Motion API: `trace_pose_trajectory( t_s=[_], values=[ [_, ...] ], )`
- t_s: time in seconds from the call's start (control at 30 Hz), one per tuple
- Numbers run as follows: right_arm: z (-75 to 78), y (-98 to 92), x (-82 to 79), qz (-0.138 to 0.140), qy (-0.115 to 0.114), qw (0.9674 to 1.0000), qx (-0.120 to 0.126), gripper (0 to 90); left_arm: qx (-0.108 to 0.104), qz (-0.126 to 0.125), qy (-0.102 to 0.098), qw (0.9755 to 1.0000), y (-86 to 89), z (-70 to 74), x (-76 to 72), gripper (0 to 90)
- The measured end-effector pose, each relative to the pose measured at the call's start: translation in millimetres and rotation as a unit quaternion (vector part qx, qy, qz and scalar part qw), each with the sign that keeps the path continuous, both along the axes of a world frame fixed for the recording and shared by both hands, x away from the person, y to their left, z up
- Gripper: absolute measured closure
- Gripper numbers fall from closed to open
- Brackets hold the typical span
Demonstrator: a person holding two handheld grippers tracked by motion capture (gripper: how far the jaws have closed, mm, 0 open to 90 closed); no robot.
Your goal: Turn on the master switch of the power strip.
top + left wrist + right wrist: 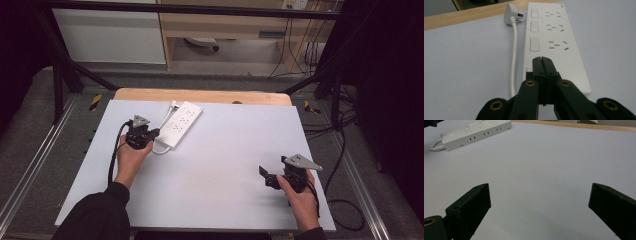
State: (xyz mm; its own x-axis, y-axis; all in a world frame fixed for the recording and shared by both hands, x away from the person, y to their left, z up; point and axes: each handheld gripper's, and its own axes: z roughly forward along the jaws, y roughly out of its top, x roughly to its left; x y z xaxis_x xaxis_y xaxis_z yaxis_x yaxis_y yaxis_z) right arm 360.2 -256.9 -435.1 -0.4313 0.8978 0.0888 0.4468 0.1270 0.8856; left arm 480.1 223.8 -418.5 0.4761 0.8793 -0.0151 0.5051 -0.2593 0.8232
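Observation:
A white power strip (181,124) (554,37) with three switches and rows of sockets lies at the far left of the white sheet (225,165). Its white cable (513,55) runs along one side to a plug (511,16) near the far edge. My left gripper (150,134) (541,58) hovers over the strip's near end, jaws pressed together with nothing between them. My right gripper (265,175) (540,195) rests at the near right, jaws wide apart over bare sheet. The strip (474,131) shows far off in the right gripper view.
The sheet covers a wooden table whose far edge (200,95) shows as a tan band. Black frame bars (65,75) and loose cables (345,150) flank the table. A cabinet (110,35) stands beyond it.

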Motion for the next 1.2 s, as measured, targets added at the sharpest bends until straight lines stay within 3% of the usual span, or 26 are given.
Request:
trace_pose_trajectory(
  t_s=[0.5,1.2],
  values=[
    [0.5,0.2,0.2,0.0,-0.001,1.0,0.0,4.5,-0.002,-0.003,-0.001,1.0,-0.6,-3.8,-1.7,90.0],
    [1.3,-1.0,0.1,0.001,-0.001,1.0,0.004,4.6,0.013,-0.005,0.003,0.9999,-9.6,-13.2,7.0,90.0]
  ],
)
